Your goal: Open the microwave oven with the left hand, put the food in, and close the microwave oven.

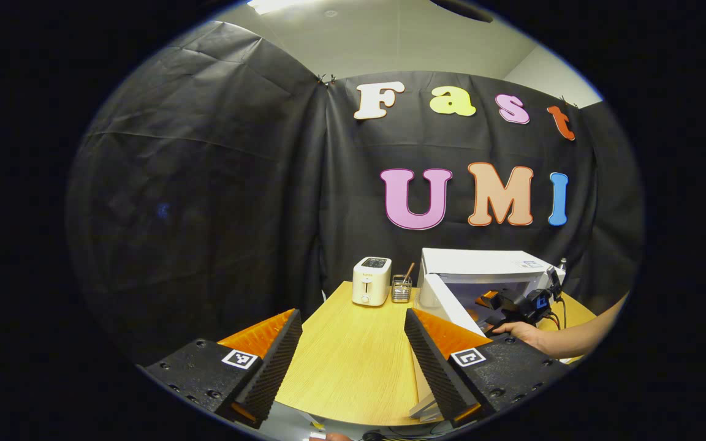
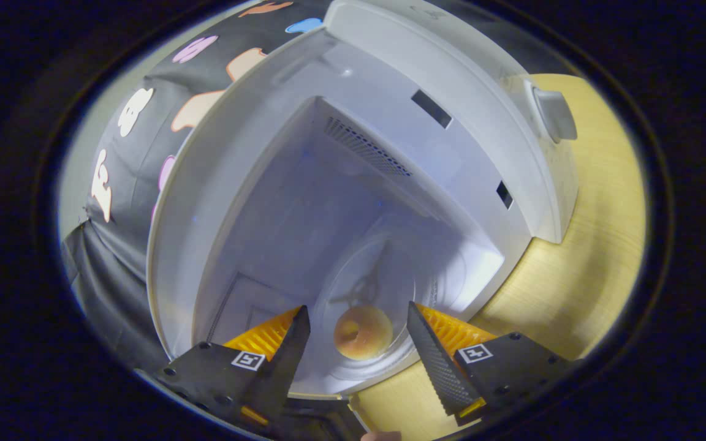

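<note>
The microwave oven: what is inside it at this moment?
Inside the open microwave oven a round piece of food lies on the glass turntable, between the open right gripper fingers. The gripper covers the front of the cavity floor.

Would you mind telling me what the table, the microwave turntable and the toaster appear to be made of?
Table: light wood or wood-look laminate, matte, with visible straight grain. Turntable: probably clear glass, since the cavity floor shows through it, under the round food. Toaster: smooth cream shell, plastic or painted metal; I cannot tell which.
</note>
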Demonstrator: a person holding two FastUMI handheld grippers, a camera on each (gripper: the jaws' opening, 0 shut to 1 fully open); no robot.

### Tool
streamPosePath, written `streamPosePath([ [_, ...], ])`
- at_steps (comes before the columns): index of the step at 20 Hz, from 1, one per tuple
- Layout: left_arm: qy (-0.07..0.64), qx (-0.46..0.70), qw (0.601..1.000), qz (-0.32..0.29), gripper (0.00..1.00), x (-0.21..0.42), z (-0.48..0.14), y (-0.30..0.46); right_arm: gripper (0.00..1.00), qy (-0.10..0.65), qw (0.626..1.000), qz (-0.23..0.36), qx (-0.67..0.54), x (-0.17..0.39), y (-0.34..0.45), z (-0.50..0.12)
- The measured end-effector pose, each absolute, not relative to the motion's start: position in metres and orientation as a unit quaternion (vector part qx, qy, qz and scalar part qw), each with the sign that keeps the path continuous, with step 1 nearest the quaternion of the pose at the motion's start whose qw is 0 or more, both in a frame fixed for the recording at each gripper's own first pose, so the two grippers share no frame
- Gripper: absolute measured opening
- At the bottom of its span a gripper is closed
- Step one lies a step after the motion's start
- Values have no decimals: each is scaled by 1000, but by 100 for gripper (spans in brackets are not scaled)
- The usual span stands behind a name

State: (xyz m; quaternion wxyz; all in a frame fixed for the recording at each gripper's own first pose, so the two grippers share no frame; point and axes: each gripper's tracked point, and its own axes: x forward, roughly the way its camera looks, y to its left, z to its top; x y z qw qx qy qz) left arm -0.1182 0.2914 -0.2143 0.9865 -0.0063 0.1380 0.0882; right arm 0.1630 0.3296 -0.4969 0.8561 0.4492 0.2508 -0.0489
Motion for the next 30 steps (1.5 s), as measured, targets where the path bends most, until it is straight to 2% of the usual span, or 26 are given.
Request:
streamPosePath([
  [4,134,-12,988,79,99,-116,-212,285,98,254,886,-1,389,135,325,-484],
  [5,132,-12,988,76,99,-116,-211,281,87,253,892,12,375,129,323,-480],
  [6,131,-11,989,73,99,-116,-210,278,87,250,900,25,356,122,319,-473],
  [7,129,-11,989,71,99,-116,-209,276,98,244,909,42,336,115,314,-465],
  [9,125,-12,990,67,99,-120,-206,272,98,235,923,68,298,100,301,-449],
  [10,122,-12,990,65,99,-123,-204,269,87,231,927,80,285,91,295,-441],
  [11,121,-11,991,64,99,-126,-204,268,87,228,932,88,268,82,288,-433],
  [12,120,-11,991,65,99,-130,-203,267,98,222,938,96,248,72,280,-424],
  [13,120,-11,991,64,99,-134,-205,265,87,214,944,109,225,62,274,-413],
  [15,126,-12,990,65,99,-142,-211,264,88,198,952,136,190,45,262,-387],
  [16,129,-14,989,66,99,-146,-212,263,88,194,953,143,185,37,255,-376],
  [17,129,-18,989,66,99,-149,-214,261,98,187,954,147,184,29,247,-364],
  [18,129,-21,989,67,99,-151,-215,260,89,178,957,146,179,23,237,-353],
  [21,143,-34,987,68,99,-161,-230,255,89,143,968,154,137,7,210,-317],
  [22,150,-41,986,62,99,-162,-236,250,99,132,971,155,127,1,201,-305],
  [23,159,-46,984,64,99,-166,-245,248,89,120,973,155,121,-5,192,-293],
  [25,166,-51,982,76,99,-165,-255,252,89,99,977,151,109,-16,172,-273],
  [26,180,-50,979,78,93,-165,-265,252,89,89,980,150,99,-19,163,-265],
  [30,249,-35,962,105,19,-168,-314,262,90,75,983,147,86,-38,138,-245],
])
